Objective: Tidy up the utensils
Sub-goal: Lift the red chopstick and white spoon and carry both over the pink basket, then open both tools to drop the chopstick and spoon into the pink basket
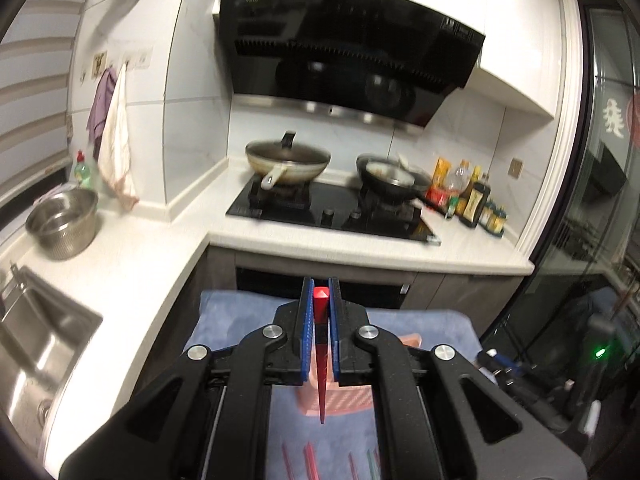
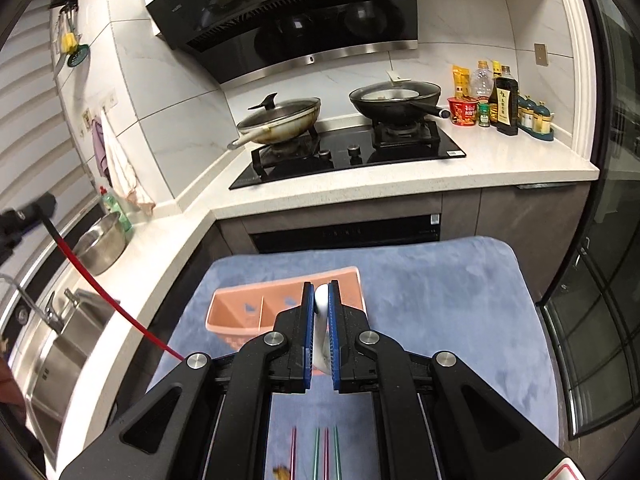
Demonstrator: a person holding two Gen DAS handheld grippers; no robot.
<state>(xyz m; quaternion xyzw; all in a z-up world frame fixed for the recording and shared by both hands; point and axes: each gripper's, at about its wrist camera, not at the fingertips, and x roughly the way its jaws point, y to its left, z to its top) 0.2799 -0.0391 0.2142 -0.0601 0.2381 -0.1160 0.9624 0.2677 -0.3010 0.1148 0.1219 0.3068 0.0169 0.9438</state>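
Observation:
In the left wrist view my left gripper (image 1: pixel 321 284) is shut on a red chopstick (image 1: pixel 321 344). Its thick end sits between the blue pads and its thin tip hangs down over a pink basket (image 1: pixel 344 398) on a blue mat (image 1: pixel 240 320). In the right wrist view my right gripper (image 2: pixel 321 286) is shut on a white utensil (image 2: pixel 321 320), held above the pink divided basket (image 2: pixel 248 312). The same red chopstick (image 2: pixel 112 300) slants in from the left gripper (image 2: pixel 28 212) at far left. Several coloured chopsticks (image 2: pixel 316 456) lie on the mat near the bottom edge.
Behind the mat (image 2: pixel 440 300) runs a white L-shaped counter (image 2: pixel 360 188) with a black hob (image 2: pixel 352 152) bearing two pans. A steel bowl (image 1: pixel 62 222) and a sink (image 1: pixel 36 340) are on the left. Bottles (image 2: pixel 504 100) stand at back right, and a glass door (image 2: pixel 600 280) lies to the right.

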